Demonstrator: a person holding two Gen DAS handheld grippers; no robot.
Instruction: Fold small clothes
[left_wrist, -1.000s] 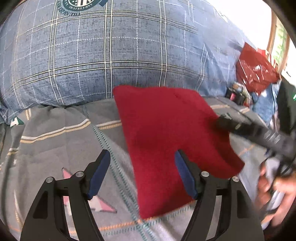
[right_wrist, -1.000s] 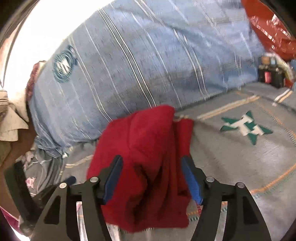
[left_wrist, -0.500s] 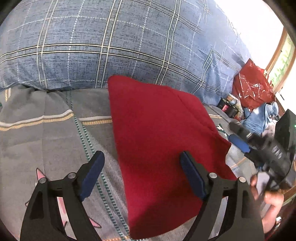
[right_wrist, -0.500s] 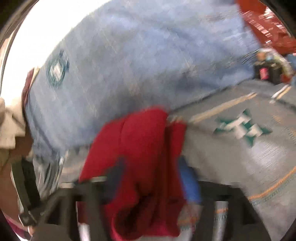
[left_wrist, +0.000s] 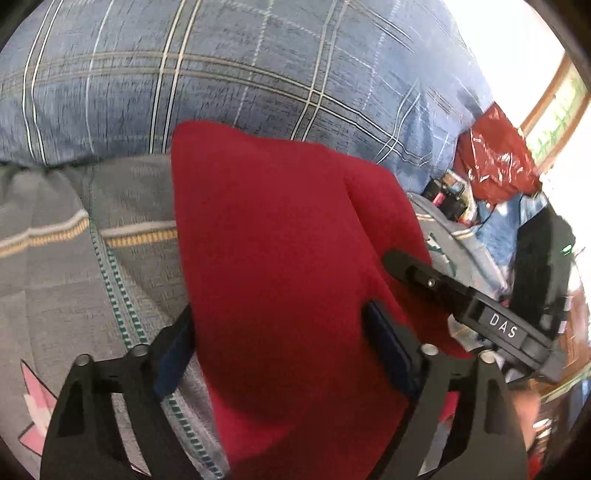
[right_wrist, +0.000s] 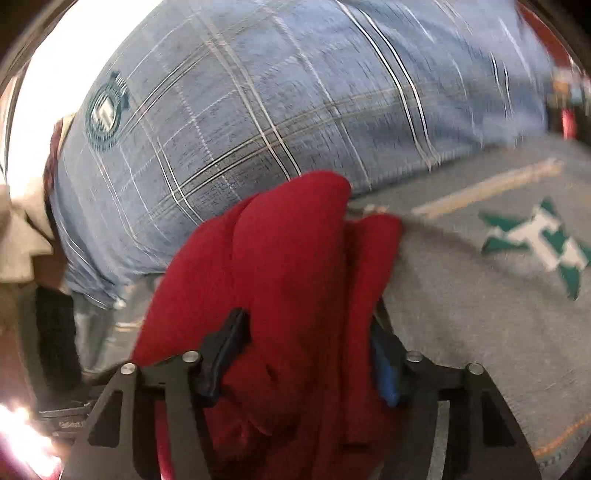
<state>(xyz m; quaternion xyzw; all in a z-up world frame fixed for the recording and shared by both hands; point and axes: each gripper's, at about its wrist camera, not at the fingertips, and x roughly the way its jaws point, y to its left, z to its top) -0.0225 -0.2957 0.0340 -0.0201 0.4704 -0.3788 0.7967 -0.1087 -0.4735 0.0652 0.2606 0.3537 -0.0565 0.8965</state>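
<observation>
Left claw (left_wrist: 280, 350) spread apart over red cloth (left_wrist: 288, 258) on bed (left_wrist: 55, 295). Right claw (right_wrist: 306, 354) spread too, red cloth bunched between, below plaid pillow (right_wrist: 277, 110)

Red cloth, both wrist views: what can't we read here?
- Left wrist: the red cloth runs off the bottom edge, so its near hem is unseen; the left gripper covers part.
- Right wrist: cloth bunches over the right gripper, hiding the pad contact.
- Right wrist: pillow and bedspread are motion-blurred.

A matt, fuzzy red cloth (left_wrist: 280, 258) is seen on woven grey bedding (left_wrist: 74, 280), beside a glossy, crinkled red plastic bag (left_wrist: 495, 158).
</observation>
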